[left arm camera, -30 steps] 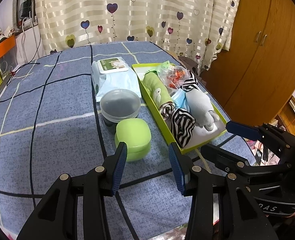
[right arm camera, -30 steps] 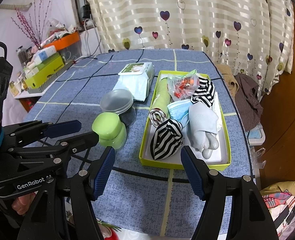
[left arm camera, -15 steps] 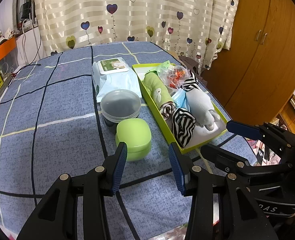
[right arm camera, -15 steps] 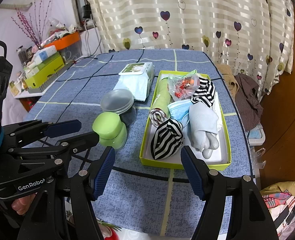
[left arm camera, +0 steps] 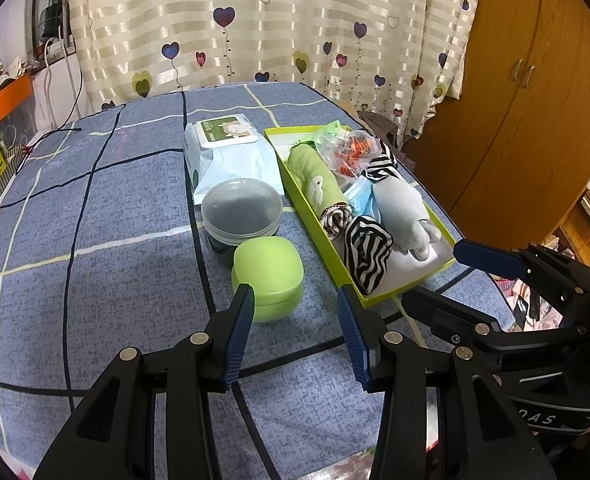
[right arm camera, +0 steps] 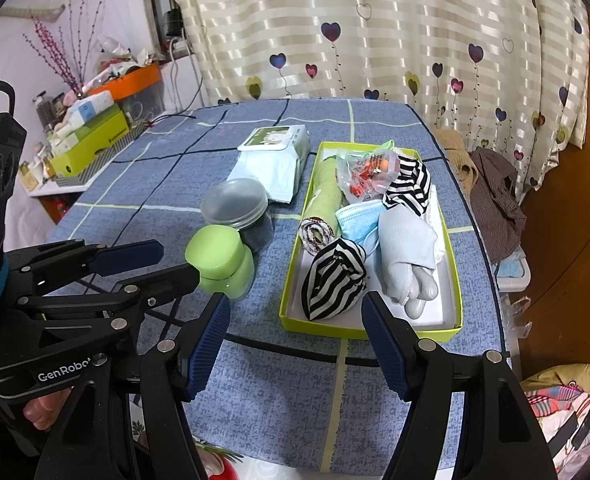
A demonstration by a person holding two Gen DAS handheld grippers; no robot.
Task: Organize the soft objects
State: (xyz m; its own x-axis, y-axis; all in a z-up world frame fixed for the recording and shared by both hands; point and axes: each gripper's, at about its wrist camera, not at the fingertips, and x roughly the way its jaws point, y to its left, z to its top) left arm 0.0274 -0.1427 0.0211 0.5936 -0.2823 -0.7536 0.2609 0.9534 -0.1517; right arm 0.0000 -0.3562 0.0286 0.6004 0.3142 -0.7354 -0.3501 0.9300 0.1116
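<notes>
Both tools hover low over the near edge of the tabletop (left arm camera: 95,240), each with its jaws spread apart and nothing between them; the left tool (left arm camera: 295,332) sits just short of a lime tub (left arm camera: 268,276), the right tool (right arm camera: 295,344) just short of the tray (right arm camera: 369,330); in the left view the right tool (left arm camera: 435,272) shows to the right, its blue-tipped fingers aimed at the tray's near corner; in the right view the left tool (right arm camera: 163,264) shows to the left, one finger crossing in front of the tub (right arm camera: 221,262).

Ahead of the right tool the tray runs lengthwise away from it, its short end nearest; inside, a striped bundle (right arm camera: 333,278) lies closest, slightly left of centre between the jaws; a grey sock (right arm camera: 407,248) lies beside it to the right, toe pointing back toward the tool; a rolled green towel (right arm camera: 323,208) stretches along the left wall, its rolled end facing the tool; a blue mask (right arm camera: 359,222) sits between towel and sock; farther on, a second striped piece (right arm camera: 409,184) and a crinkled clear bag (right arm camera: 365,174).

Left of the tray, beyond the tub, stands a clear-lidded jar (right arm camera: 235,204), and past it a wipes pack (right arm camera: 273,156).
</notes>
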